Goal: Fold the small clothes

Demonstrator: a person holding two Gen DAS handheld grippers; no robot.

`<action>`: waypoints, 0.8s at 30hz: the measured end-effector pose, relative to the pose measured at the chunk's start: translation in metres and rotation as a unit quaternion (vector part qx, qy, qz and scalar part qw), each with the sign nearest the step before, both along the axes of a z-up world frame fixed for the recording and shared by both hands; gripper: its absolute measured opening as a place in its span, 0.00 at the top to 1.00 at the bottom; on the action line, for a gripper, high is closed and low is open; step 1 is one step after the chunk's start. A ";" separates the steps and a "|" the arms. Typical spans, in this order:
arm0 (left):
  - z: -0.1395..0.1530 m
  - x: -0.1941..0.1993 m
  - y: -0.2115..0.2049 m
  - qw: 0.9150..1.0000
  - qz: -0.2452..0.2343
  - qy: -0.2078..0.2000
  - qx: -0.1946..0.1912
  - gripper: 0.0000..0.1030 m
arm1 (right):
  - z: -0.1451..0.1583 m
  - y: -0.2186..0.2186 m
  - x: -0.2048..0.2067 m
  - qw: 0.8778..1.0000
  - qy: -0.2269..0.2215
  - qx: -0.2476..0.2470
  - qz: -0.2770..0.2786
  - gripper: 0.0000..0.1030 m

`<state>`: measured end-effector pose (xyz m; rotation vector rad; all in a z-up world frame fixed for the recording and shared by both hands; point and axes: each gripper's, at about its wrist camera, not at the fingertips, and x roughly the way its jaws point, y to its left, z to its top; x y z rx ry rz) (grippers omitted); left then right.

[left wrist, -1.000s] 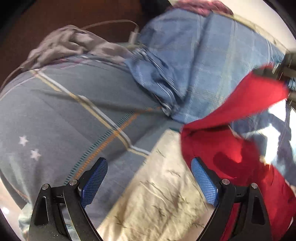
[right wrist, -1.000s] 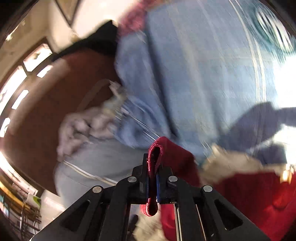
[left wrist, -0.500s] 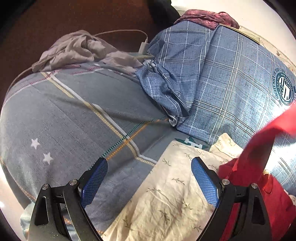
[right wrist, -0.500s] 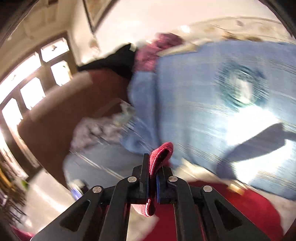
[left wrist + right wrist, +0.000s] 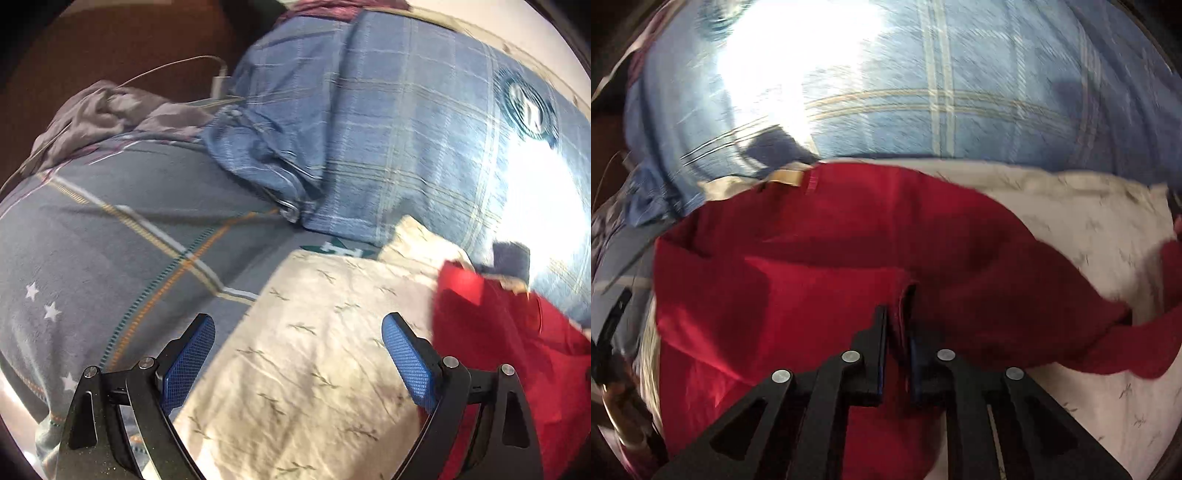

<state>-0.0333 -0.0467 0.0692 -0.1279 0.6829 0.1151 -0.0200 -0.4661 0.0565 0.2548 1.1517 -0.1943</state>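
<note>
Right wrist view shows the right tool low over the red garment, its jaws just parting with a red edge between them, the grip loosening. That garment lies on the cream cloth on the bed, against the blue plaid pillow. The left tool hangs released, holding nothing, over the cream cloth. Best to let the fold drop flat, edges matched, before pulling away. Counted: one red garment, one cream cloth, one pillow, two tools.
</note>
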 end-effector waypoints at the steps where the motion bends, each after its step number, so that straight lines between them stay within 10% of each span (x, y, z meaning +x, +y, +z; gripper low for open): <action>1: -0.001 0.000 -0.004 1.000 -0.007 0.004 0.006 0.11 | 0.005 -0.003 0.000 1.000 -0.005 0.006 -0.019 0.74; 5: -0.008 0.004 -0.016 0.999 -0.029 0.020 0.010 0.11 | 0.046 0.035 0.008 0.996 -0.088 0.007 0.018 0.42; 9: -0.015 0.009 -0.030 0.998 -0.052 0.036 0.028 0.11 | 0.055 0.110 0.046 0.979 -0.123 0.078 0.144 0.42; 15: -0.025 0.019 -0.035 0.995 -0.054 0.068 0.052 0.11 | 0.007 0.220 0.126 0.957 -0.071 0.126 0.252 0.42; 20: -0.018 0.023 -0.023 0.997 -0.039 0.057 0.034 0.11 | -0.063 0.237 0.181 0.946 0.033 0.245 0.209 0.41; 24: -0.017 0.026 -0.010 0.998 -0.023 0.057 0.019 0.11 | -0.069 0.250 0.192 0.923 0.022 0.320 0.214 0.40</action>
